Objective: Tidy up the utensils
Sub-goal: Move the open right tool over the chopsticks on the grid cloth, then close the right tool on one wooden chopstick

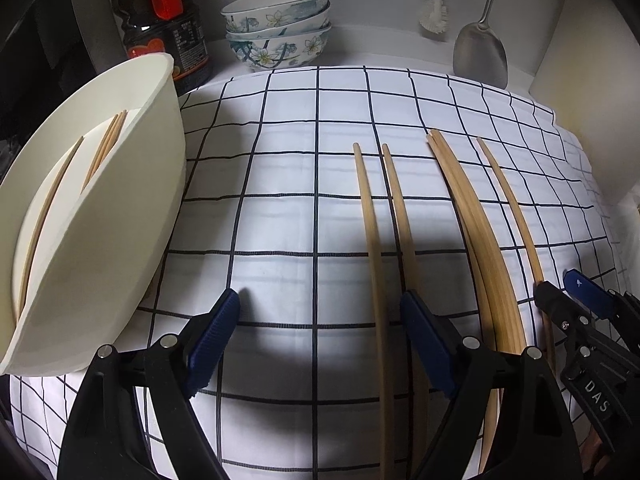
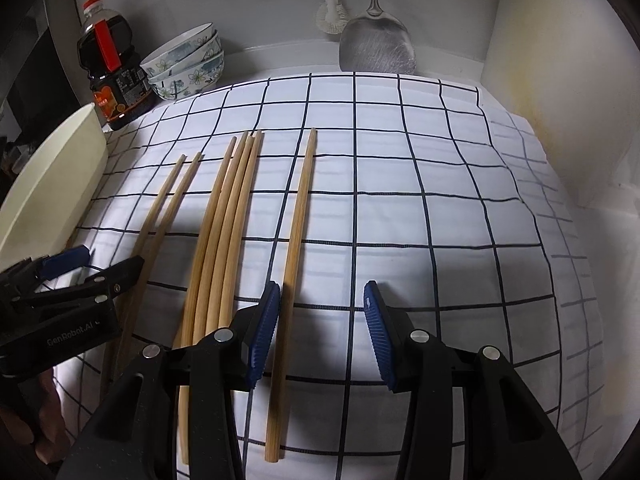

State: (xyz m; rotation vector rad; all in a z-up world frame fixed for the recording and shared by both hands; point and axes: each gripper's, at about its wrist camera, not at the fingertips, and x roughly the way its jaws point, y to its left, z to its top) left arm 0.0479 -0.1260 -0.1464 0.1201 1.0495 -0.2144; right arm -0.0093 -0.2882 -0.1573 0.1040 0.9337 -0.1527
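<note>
Several wooden chopsticks lie lengthwise on a checked white cloth [image 2: 400, 200]: a left pair [image 2: 160, 216], a middle bundle [image 2: 224, 224] and a right pair [image 2: 298, 216]. In the left wrist view the pair [image 1: 380, 240] lies between my fingers, with the bundle [image 1: 476, 224] to the right. A cream tub [image 1: 100, 216] at the left holds several chopsticks [image 1: 106, 144]. My left gripper [image 1: 324, 312] is open over the pair and also shows in the right wrist view [image 2: 108, 258]. My right gripper [image 2: 320, 300] is open with the right pair between its fingers, and it shows in the left wrist view [image 1: 560, 284].
At the back stand a dark sauce bottle [image 2: 108, 68], three stacked floral bowls [image 2: 188, 64], a hanging metal spatula [image 2: 376, 44] and a white brush [image 2: 330, 12]. A cream wall [image 2: 560, 80] closes the right side.
</note>
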